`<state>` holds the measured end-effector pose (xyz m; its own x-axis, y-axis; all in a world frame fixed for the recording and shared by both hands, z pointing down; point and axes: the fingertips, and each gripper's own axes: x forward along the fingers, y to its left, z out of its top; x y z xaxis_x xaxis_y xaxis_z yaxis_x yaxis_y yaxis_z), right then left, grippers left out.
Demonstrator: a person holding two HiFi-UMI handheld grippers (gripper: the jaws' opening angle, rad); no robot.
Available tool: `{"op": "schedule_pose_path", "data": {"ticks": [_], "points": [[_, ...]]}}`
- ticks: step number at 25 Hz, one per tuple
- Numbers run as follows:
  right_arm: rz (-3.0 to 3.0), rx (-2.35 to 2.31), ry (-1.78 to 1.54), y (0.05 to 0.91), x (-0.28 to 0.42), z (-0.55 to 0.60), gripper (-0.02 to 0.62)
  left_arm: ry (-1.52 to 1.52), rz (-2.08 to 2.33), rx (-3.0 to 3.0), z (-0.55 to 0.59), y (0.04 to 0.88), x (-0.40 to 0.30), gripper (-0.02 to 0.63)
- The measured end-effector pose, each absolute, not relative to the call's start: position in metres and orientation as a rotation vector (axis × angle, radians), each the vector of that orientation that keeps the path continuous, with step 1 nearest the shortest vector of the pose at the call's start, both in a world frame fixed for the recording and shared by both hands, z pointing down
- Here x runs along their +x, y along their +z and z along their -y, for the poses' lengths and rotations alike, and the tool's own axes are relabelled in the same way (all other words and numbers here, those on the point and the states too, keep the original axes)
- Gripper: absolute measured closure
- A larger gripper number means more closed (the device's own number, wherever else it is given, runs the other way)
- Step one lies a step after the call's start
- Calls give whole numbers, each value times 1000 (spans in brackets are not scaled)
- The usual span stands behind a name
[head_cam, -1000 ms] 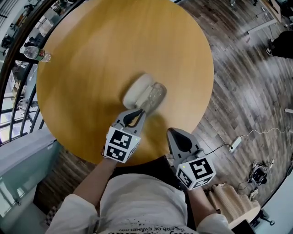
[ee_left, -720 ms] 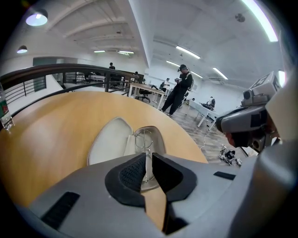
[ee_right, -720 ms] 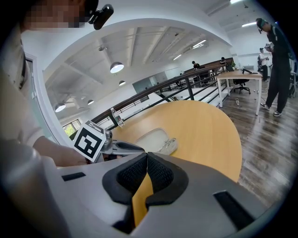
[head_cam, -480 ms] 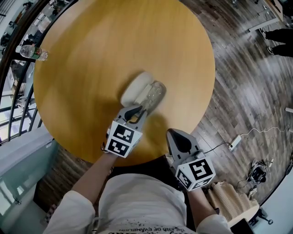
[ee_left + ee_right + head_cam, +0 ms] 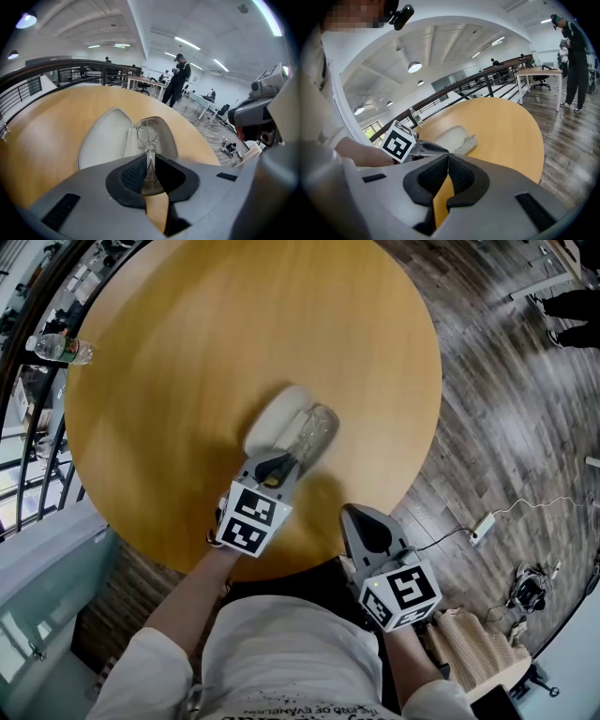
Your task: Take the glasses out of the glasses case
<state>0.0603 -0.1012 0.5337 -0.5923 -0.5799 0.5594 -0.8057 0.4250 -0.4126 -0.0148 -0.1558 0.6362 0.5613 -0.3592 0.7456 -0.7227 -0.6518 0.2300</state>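
We see the left gripper (image 5: 149, 161) with its jaws closed on the thin metal glasses (image 5: 146, 133), just above the open glasses case (image 5: 103, 140) on the round table (image 5: 187, 352). The right gripper (image 5: 447, 161) is closed on nothing, off the table's near edge. We cannot read the shirt lettering.

A round wooden surface (image 5: 187, 343) is standing on a plank floor (image 5: 511, 418). A plastic bottle (image 5: 58, 349) is sitting at its far left edge. A power strip (image 5: 482, 531) is lying on the floor.
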Motion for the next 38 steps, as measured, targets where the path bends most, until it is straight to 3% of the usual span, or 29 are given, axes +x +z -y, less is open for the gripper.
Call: {"op": "schedule_pose_path", "data": {"ticks": [15, 38], "points": [[2351, 1193, 969, 538, 63, 103, 571, 1053, 798, 2284, 152, 650, -8, 566], [2398, 1196, 895, 515, 56, 106, 571, 996, 843, 2347, 155, 610, -12, 571]]}}
